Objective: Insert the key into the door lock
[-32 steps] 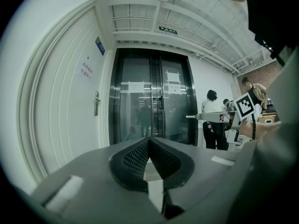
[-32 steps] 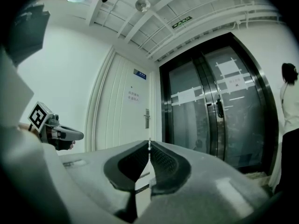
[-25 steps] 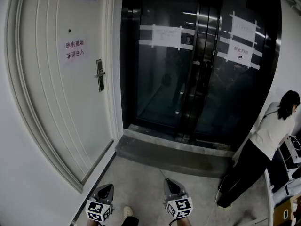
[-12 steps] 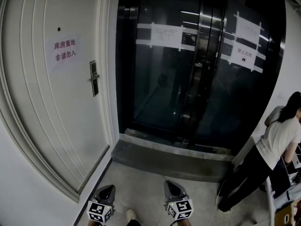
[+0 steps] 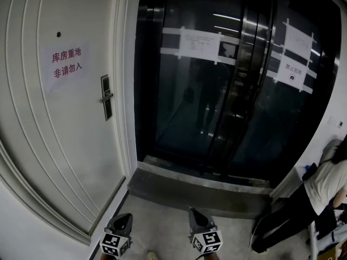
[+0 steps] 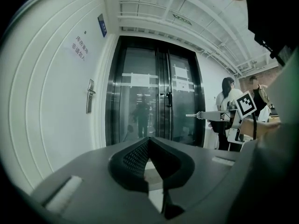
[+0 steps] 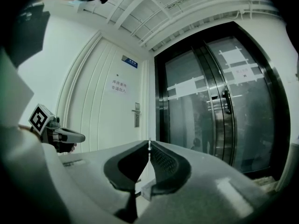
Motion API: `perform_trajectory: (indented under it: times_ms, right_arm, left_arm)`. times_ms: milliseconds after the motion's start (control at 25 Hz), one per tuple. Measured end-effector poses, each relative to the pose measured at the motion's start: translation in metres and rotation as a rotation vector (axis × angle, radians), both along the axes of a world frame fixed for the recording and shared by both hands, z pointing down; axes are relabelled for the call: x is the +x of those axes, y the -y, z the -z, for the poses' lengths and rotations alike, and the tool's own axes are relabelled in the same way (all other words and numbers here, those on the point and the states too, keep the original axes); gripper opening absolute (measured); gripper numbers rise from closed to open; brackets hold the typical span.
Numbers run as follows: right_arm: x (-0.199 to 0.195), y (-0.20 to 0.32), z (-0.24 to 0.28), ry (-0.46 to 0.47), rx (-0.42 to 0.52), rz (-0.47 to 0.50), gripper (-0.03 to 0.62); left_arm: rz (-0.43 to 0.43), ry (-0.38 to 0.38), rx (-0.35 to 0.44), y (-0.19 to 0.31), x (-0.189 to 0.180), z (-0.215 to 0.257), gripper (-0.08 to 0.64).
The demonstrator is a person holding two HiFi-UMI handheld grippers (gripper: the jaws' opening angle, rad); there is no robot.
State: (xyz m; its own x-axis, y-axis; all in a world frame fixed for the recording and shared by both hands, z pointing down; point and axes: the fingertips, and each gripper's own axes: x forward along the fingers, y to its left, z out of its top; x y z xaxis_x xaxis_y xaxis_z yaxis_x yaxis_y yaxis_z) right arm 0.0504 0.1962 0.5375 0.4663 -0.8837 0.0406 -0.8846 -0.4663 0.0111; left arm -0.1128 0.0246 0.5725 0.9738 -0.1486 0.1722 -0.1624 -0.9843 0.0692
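The white door (image 5: 59, 145) fills the left of the head view, with its lock plate and handle (image 5: 105, 97) at mid height. That lock (image 6: 88, 96) is small and far off in the left gripper view, and the lock (image 7: 136, 114) lies ahead and slightly left in the right gripper view. My right gripper (image 5: 193, 211) is shut on a thin key (image 7: 149, 144), whose blade (image 6: 191, 115) sticks out forward. My left gripper (image 5: 124, 216) is level beside it, jaws together, with nothing in them. Both are well short of the door.
Dark glass double doors (image 5: 227, 91) with taped paper notices stand right of the white door, above a raised concrete sill (image 5: 195, 186). A red-lettered notice (image 5: 66, 62) hangs on the door. A person (image 5: 320, 194) bends over at the far right.
The view has come closer to the door; the lock now looks larger and nearer. The person at the right has slid toward the frame's edge. Both grippers keep their places at the bottom.
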Motion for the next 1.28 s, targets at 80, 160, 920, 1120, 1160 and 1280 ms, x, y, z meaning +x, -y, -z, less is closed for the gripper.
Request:
perform_trajectory:
  times_ms: [80, 160, 920, 1120, 1160, 1280]
  right_arm:
    - [0.014, 0.017, 0.001, 0.001, 0.003, 0.000, 0.011]
    - [0.027, 0.034, 0.001, 0.003, 0.005, 0.003, 0.011]
    - [0.089, 0.158, -0.009, 0.000, 0.003, 0.051, 0.011]
    - [0.112, 0.184, -0.014, -0.009, 0.014, 0.093, 0.011]
    - [0.117, 0.191, -0.014, -0.011, 0.017, 0.103, 0.011]
    - [0.133, 0.216, -0.012, -0.019, 0.025, 0.133, 0.011]
  left_arm:
    - [0.001, 0.002, 0.000, 0.016, 0.015, 0.001, 0.002]
    - [0.005, -0.002, 0.005, 0.034, 0.029, 0.001, 0.002]
    - [0.066, -0.029, 0.047, 0.156, 0.087, -0.005, 0.002]
    - [0.121, -0.039, 0.068, 0.179, 0.099, -0.010, 0.002]
    - [0.133, -0.041, 0.071, 0.184, 0.101, -0.010, 0.002]
    - [0.169, -0.047, 0.075, 0.204, 0.109, -0.008, 0.002]
